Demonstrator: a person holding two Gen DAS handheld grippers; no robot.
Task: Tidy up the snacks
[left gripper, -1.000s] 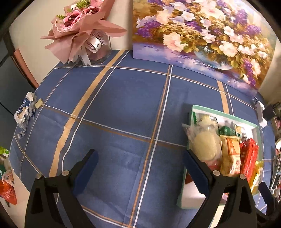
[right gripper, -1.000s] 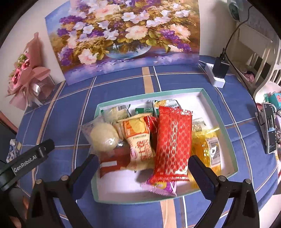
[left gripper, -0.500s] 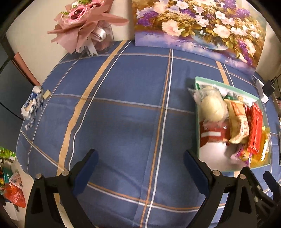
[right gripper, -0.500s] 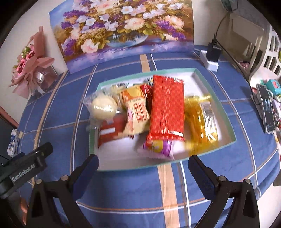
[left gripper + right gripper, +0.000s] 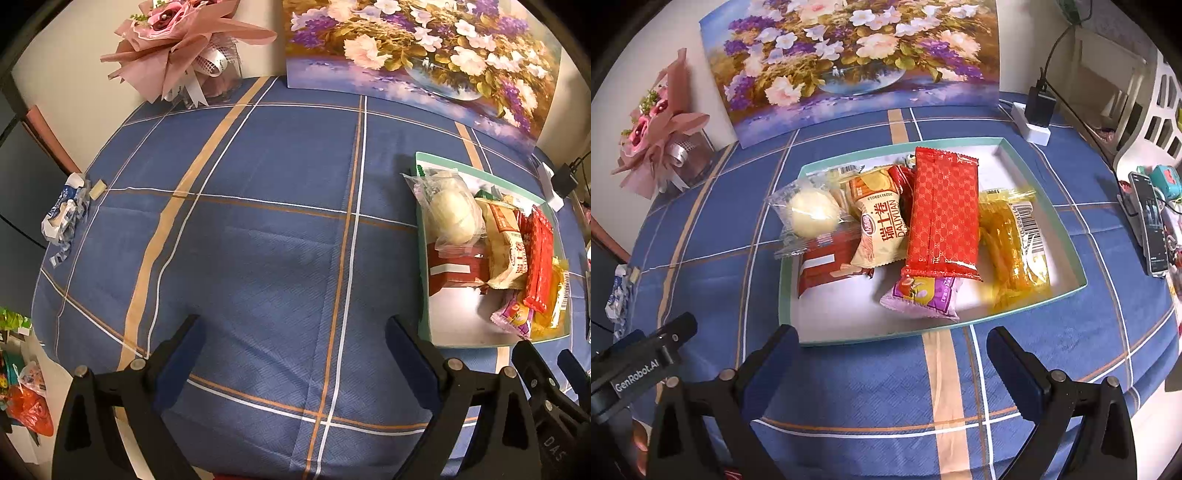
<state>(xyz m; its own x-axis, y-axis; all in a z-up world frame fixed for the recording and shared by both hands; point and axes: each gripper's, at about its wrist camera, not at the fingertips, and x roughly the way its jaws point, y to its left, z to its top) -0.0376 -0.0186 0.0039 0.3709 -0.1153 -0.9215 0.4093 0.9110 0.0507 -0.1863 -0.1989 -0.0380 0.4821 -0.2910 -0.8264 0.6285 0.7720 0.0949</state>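
A shallow white tray with a teal rim point(image 5: 849, 338) lies on the blue checked tablecloth and holds several snack packs: a clear-wrapped white bun point(image 5: 812, 216), a red box point(image 5: 827, 264), a cream roll pack point(image 5: 881, 230), a long red pack point(image 5: 943, 214), a purple pack point(image 5: 923, 293) and a yellow pack point(image 5: 1012, 243). The tray also shows at the right of the left wrist view point(image 5: 424, 325). My right gripper point(image 5: 890, 356) is open and empty, just in front of the tray's near rim. My left gripper point(image 5: 293, 345) is open and empty over bare cloth, left of the tray.
A flower painting point(image 5: 857, 59) leans on the back wall. A pink bouquet point(image 5: 184, 40) stands at the back left. A crumpled wrapper point(image 5: 64, 218) lies at the left edge. A power strip with charger point(image 5: 1036, 118) and a phone point(image 5: 1150, 223) are at the right.
Both grippers have pulled back toward the table's near edge, so the tray looks farther away. Both stay open and empty. The snacks have not moved.
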